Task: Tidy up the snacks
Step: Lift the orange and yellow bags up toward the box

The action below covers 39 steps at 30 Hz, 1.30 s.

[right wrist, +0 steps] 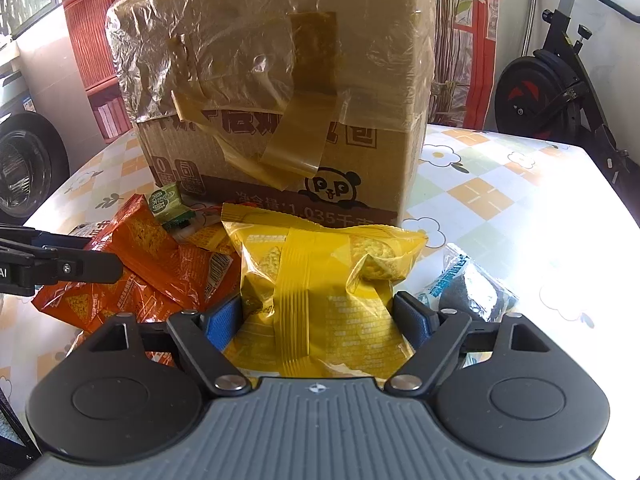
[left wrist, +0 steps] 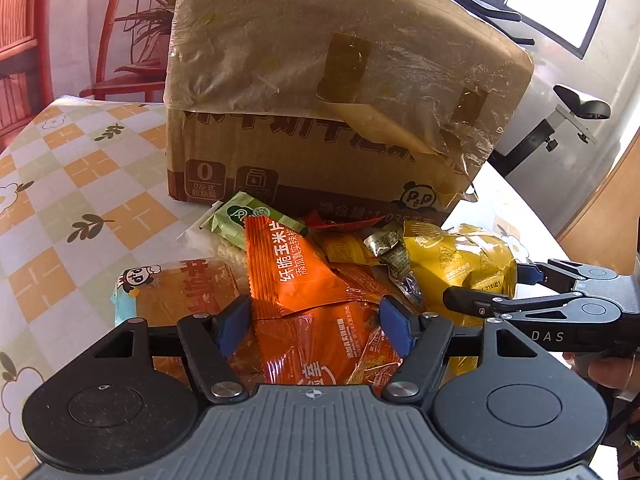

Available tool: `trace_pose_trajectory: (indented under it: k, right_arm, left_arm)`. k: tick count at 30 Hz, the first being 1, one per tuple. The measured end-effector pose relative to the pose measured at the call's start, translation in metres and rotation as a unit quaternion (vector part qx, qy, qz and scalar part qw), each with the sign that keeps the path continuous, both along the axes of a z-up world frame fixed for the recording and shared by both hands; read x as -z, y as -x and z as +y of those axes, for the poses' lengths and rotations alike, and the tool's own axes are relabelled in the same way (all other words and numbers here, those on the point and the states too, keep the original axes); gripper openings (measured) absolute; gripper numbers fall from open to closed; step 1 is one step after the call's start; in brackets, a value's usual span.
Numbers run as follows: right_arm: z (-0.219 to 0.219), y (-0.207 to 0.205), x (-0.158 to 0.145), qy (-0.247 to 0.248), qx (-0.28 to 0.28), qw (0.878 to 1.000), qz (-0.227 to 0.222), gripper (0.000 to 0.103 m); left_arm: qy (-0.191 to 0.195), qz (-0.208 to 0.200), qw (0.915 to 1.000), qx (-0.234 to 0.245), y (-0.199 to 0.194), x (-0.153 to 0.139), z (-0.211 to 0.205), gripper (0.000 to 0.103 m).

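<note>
Both tools worked the snack heap at the carton's (right wrist: 280, 92) six o'clock. Left gripper (left wrist: 316, 322) stood spread around an orange chip packet (left wrist: 296, 272), not yet clenched; right gripper (right wrist: 318, 320) bracketed the yellow chip bag (right wrist: 320, 276), its pads (right wrist: 218, 320) apparently just touching. Both bags looked light, puffy, slick and crushable, so a gentle pinch at the crimped seam seemed safest.

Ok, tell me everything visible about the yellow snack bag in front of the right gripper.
The glossy yellow plastic snack bag lies puffed and crinkled on the checked tablecloth, its ribbed back seam facing up with small print beside it. It sits just before the taped brown cardboard box, against the orange snack packets on one side. The right gripper has its jaws spread either side of the bag's near end, not yet squeezing it.
</note>
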State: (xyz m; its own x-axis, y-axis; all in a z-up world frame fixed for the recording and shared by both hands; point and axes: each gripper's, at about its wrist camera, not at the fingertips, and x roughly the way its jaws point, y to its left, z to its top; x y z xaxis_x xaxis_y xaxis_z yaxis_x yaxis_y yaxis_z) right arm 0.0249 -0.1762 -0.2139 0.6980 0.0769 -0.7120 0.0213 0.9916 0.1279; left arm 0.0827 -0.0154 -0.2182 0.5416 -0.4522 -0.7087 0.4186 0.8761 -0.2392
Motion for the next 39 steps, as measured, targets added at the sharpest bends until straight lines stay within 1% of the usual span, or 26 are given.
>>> trace_pose_trajectory:
  k: [2, 7, 8, 10, 11, 14, 17, 23, 32, 36, 39]
  right_arm:
    - [0.002, 0.0, 0.0, 0.0, -0.005, 1.0, -0.002, 0.079]
    - [0.007, 0.0, 0.0, 0.001, -0.016, 1.0, -0.005, 0.078]
    - [0.008, -0.001, 0.0, -0.001, -0.017, 1.0, -0.005, 0.078]
    - [0.008, -0.001, 0.0, -0.003, -0.018, 1.0, -0.005, 0.077]
    - [0.008, 0.0, -0.001, -0.004, -0.019, 1.0, -0.005, 0.076]
    - [0.007, 0.002, -0.003, -0.008, -0.019, 1.0, -0.008, 0.075]
    - [0.005, 0.004, -0.007, -0.013, -0.016, 1.0, -0.015, 0.075]
    - [0.008, 0.008, -0.019, -0.018, -0.024, 0.999, -0.03, 0.074]
    - [0.023, 0.021, -0.026, -0.036, -0.048, 0.998, -0.035, 0.074]
    - [0.03, 0.025, -0.043, -0.048, -0.057, 0.996, -0.057, 0.074]
    - [0.034, 0.028, -0.065, -0.057, -0.065, 0.993, -0.086, 0.074]
  left_arm:
    - [0.001, 0.0, 1.0, 0.002, -0.001, 0.003, -0.002, 0.076]
    - [-0.007, 0.005, 0.9998, 0.017, -0.002, 0.01, -0.013, 0.075]
    - [-0.007, 0.013, 0.9997, 0.017, -0.002, 0.012, -0.014, 0.073]
    - [0.001, 0.012, 0.9998, 0.013, -0.001, 0.013, -0.013, 0.062]
    - [0.005, 0.01, 0.9998, 0.015, 0.0, 0.012, -0.011, 0.054]
    - [-0.001, -0.005, 0.9998, 0.018, 0.005, 0.005, -0.009, 0.046]
    - [0.002, -0.021, 0.9997, 0.015, 0.01, -0.006, -0.003, 0.043]
    - [0.016, -0.048, 0.9987, 0.003, 0.024, -0.03, 0.012, 0.041]
    - [0.023, -0.087, 0.9948, -0.047, 0.043, -0.06, 0.047, 0.041]
    - [0.031, -0.112, 0.9909, -0.067, 0.047, -0.079, 0.06, 0.041]
    - [0.04, -0.141, 0.9862, -0.077, 0.05, -0.1, 0.066, 0.041]
